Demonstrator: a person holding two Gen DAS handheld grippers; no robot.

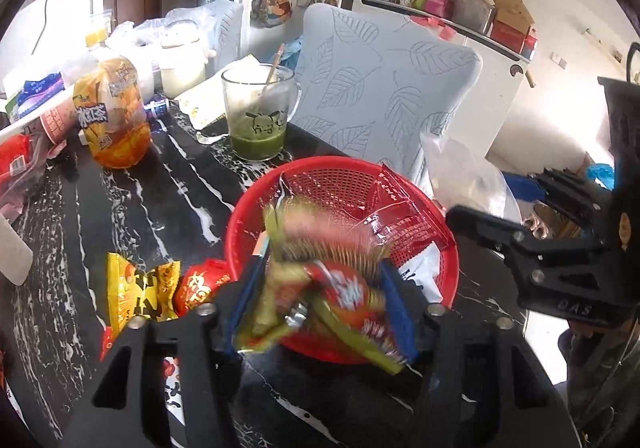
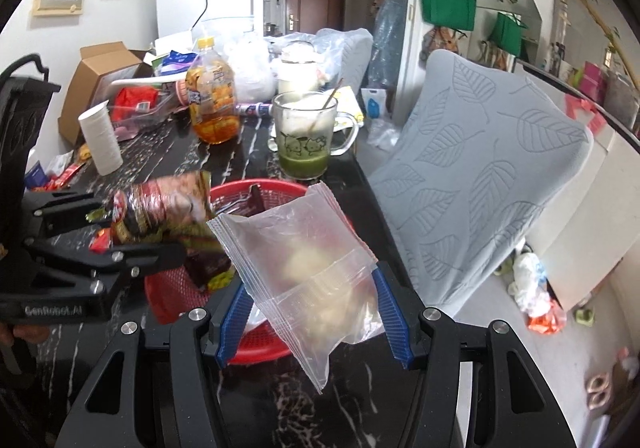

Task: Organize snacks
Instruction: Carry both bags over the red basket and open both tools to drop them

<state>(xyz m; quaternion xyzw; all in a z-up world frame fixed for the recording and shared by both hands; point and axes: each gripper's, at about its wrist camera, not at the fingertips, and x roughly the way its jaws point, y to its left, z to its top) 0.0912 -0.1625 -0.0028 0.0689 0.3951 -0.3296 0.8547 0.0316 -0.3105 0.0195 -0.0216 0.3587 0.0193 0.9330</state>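
the left tool (image 1: 324, 308) shows black arms and ribbed blue pads nearest the lens; between the pads hangs a blurred bunch of crinkly foil snack packets (image 1: 320, 288), red, green and yellow. the pads stand a little off the foil on both sides, so the tool reads as open around the bunch, right above the near rim of the red basket (image 1: 248, 215). that basket is round, perforated plastic, with a glossy red sachet (image 1: 400, 215) leaning inside.

the right tool (image 2: 312, 312) is clamped on a clear zip bag (image 2: 304, 260), soft and wrinkled, with something pale inside; it hangs over the basket's right edge, close beside the left tool.

the desk (image 1: 160, 199) is black stone with white veins. a yellow packet (image 1: 136, 292) and a red packet (image 1: 200, 284) lie just left of the basket. a glass mug (image 1: 260, 111) with green dregs stands behind it, an orange tea bottle (image 1: 116, 119) further left. open desk lies between bottle and basket. a grey leaf-embossed chair back (image 1: 380, 87) crowds the desk's far-right edge.
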